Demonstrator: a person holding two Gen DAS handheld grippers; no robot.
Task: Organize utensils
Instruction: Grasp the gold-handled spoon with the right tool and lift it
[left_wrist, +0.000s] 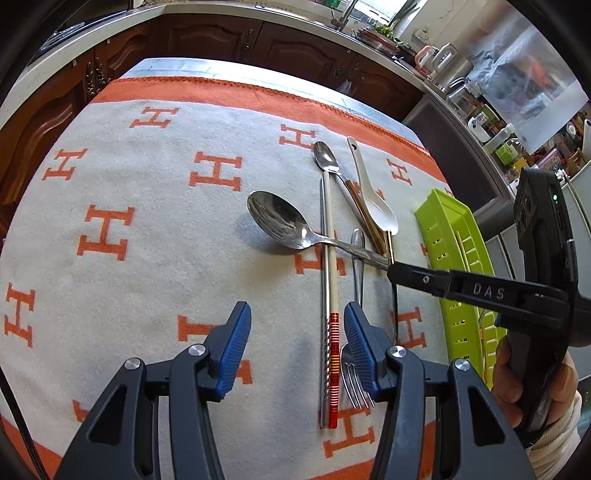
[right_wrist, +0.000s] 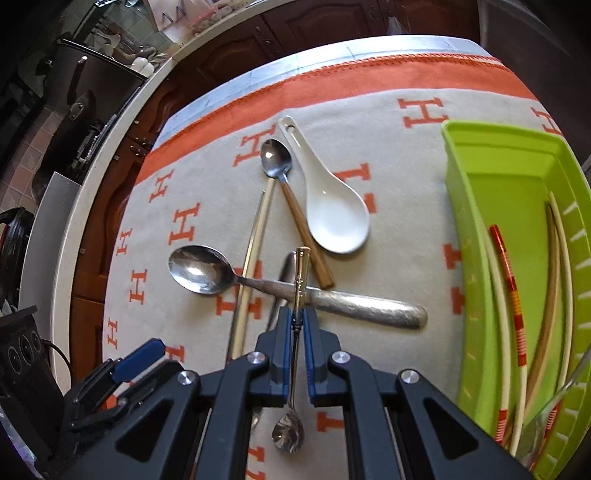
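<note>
Utensils: I have a small gold-handled spoon (right_wrist: 294, 369) pinched in my right gripper (right_wrist: 297, 332), its long axis running along the fingers, bowl hanging back beneath. The green tray (right_wrist: 476, 206) sits right of that gripper, nearest this hand. My left gripper (left_wrist: 297, 350) hovers half-spread and empty over chopsticks (left_wrist: 328, 295) and fork (left_wrist: 354, 376).

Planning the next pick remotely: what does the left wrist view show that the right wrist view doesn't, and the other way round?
Left wrist only: the fork beside its open left gripper, and the full chopstick pair.
Right wrist only: the small gold-tipped spoon clamped in the right gripper, and chopsticks lying inside the green tray.
Both: big steel spoon, white ceramic spoon, wooden-handled spoon, tray.
</note>
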